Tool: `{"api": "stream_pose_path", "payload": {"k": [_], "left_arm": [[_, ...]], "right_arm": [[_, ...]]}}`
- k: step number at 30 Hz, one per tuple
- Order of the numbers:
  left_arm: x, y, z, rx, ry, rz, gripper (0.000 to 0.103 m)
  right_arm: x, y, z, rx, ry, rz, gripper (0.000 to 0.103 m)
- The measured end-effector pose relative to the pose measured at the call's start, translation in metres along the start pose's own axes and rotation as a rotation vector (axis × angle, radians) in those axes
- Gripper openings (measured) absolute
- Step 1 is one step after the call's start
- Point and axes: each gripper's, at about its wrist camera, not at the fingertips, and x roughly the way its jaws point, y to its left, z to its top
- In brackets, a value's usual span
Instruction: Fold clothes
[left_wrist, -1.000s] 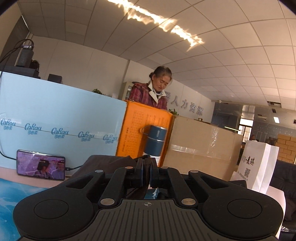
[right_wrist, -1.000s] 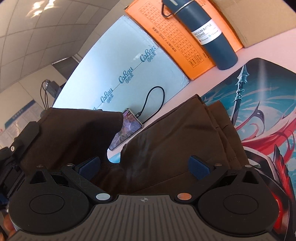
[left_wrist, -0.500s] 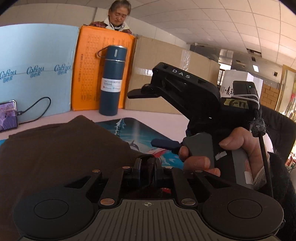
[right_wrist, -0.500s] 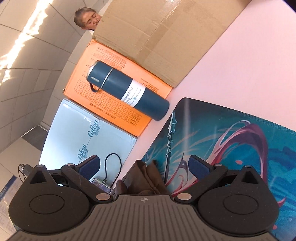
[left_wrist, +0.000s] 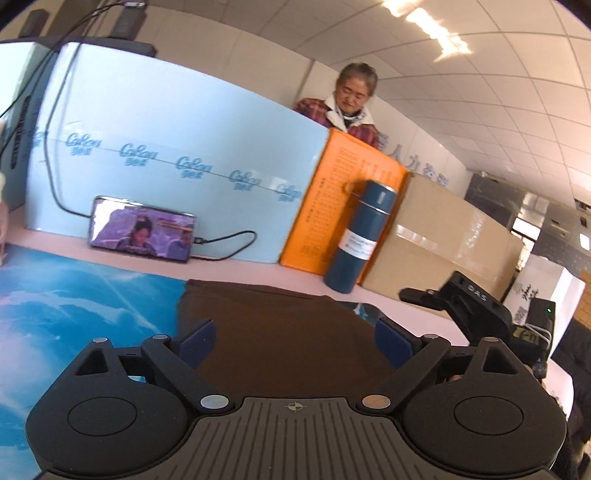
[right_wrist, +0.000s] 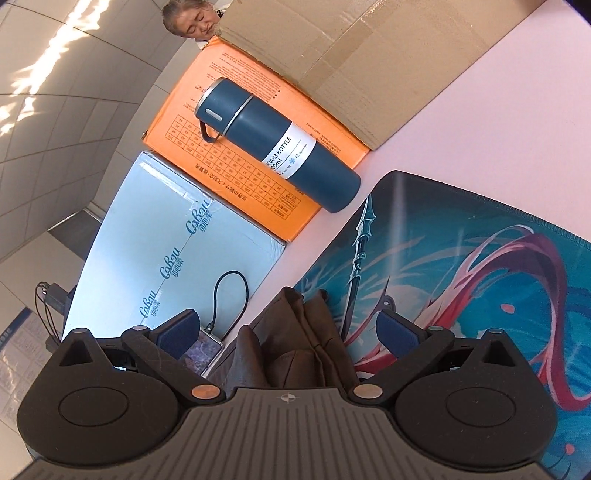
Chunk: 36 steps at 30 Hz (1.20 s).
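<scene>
Left tongs (left_wrist: 293, 341) opening just now, blue pads spread wide with nothing pinched; brown garment (left_wrist: 280, 332) lying flat directly below and ahead of them, between the pads but not pressed. Right tongs (right_wrist: 286, 334) also spread wide, a bunched, layered edge of the same brown cloth (right_wrist: 295, 343) sitting between the pads, apparently untouched by either. Seen from the left tongs, the right ones just to the right side, near the garment's right edge. Judged as the release after laying one fold: cloth set down, grip given up. Next move probably calling for a new pinch on an edge or corner, taking all layers together, then carrying it across without dragging the layers beneath. Under the cloth, a printed mat (left_wrist: 74, 306) in blue and red, on a pale pink surface (right_wrist: 498, 110). Further ahead of the tongs, a phone (left_wrist: 142, 234) leaning on a light blue box (left_wrist: 177, 140), with cable; then an orange box (left_wrist: 332, 206), a dark blue bottle (left_wrist: 364, 236) standing before it, a brown carton (left_wrist: 443, 251). Behind the boxes, a person (left_wrist: 347, 107); office ceiling with tiles and light strips above.
</scene>
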Motion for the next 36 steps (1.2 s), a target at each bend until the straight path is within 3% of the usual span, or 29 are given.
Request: {"api": "stream_pose_path", "payload": {"k": [7,11,15,17,20,26,29,31,36], "left_arm": [[-0.013,0.049,0.003,-0.060,0.038,0.100,0.097],[-0.003,0.061,0.003,-0.079,0.098,0.061,0.097],[0.007,0.066,-0.005,-0.134,0.167,-0.028,0.097],[0.012,0.067,-0.010,-0.149,0.192,-0.060,0.097],[0.020,0.070,-0.012,-0.180,0.230,-0.072,0.097],[0.050,0.078,0.004,-0.232,0.338,-0.079,0.099],[0.072,0.074,0.012,-0.237,0.356,-0.084,0.099],[0.085,0.067,0.010,-0.236,0.376,-0.157,0.099],[0.086,0.057,-0.002,-0.205,0.305,-0.186,0.099]], "right_arm": [[-0.043,-0.003,-0.020,-0.032,0.042,-0.012,0.103],[-0.076,0.007,-0.036,-0.083,0.061,-0.061,0.103],[-0.079,0.005,-0.043,0.004,0.162,-0.159,0.103],[-0.077,-0.005,-0.041,0.116,0.209,-0.128,0.103],[-0.067,-0.008,-0.038,0.164,0.213,-0.109,0.103],[-0.042,0.011,-0.044,0.131,0.259,-0.125,0.103],[-0.037,0.016,-0.047,0.144,0.273,-0.140,0.103],[-0.034,0.016,-0.049,0.165,0.266,-0.140,0.103],[-0.015,0.024,-0.057,0.129,0.268,-0.083,0.103]]}}
